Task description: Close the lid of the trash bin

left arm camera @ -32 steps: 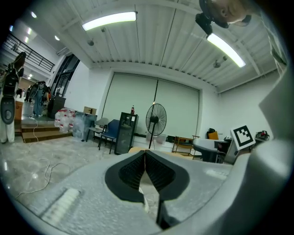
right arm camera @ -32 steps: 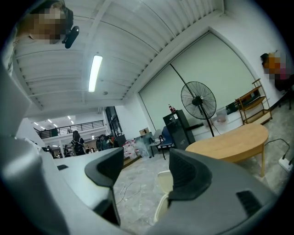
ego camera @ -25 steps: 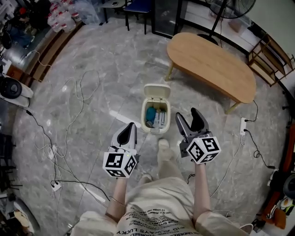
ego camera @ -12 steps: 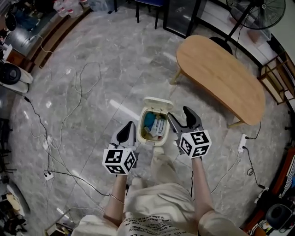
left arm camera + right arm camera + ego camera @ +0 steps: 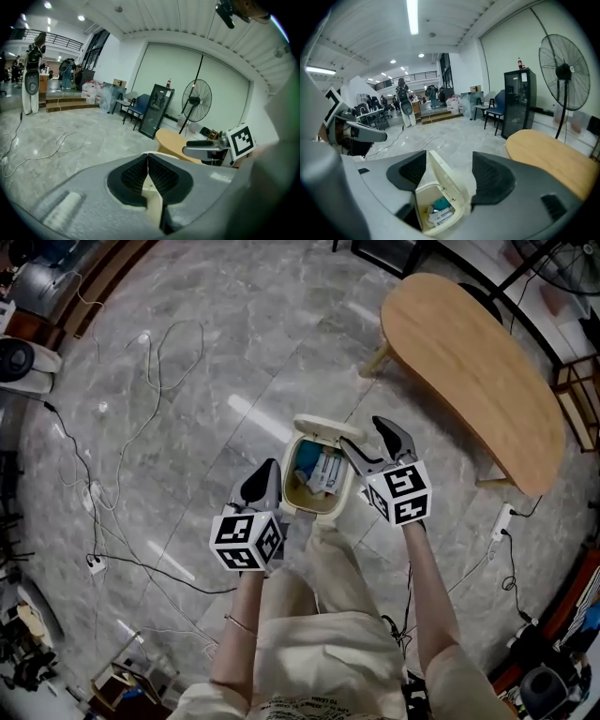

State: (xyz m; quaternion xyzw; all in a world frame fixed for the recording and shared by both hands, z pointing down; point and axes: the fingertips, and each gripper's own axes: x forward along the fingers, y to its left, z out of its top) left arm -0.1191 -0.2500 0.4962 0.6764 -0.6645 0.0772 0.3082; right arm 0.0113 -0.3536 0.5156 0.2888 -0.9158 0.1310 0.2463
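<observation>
A small cream trash bin [image 5: 317, 512] stands on the grey floor, just ahead of the person's feet. Its lid [image 5: 325, 429] is raised on the far side and waste shows inside. My right gripper [image 5: 361, 434] is open beside the bin's right rim, close to the lid. In the right gripper view the upright lid [image 5: 446, 180] sits between the spread jaws of the right gripper [image 5: 447, 171], above the bin [image 5: 440, 224]. My left gripper [image 5: 272, 465] is shut and empty at the bin's left side. The left gripper [image 5: 148, 159] shows its pads pressed together.
A curved wooden table [image 5: 478, 371] stands to the right, beyond the bin. Cables [image 5: 159, 362] trail over the floor at left, and a power strip [image 5: 504, 519] lies at right. A standing fan [image 5: 562, 70] and a black cabinet [image 5: 518, 101] stand at the back.
The person has stepped closer to the bin. Both grippers have come forward to flank it, the right one reaching up beside the raised lid. The lid has stayed open.
</observation>
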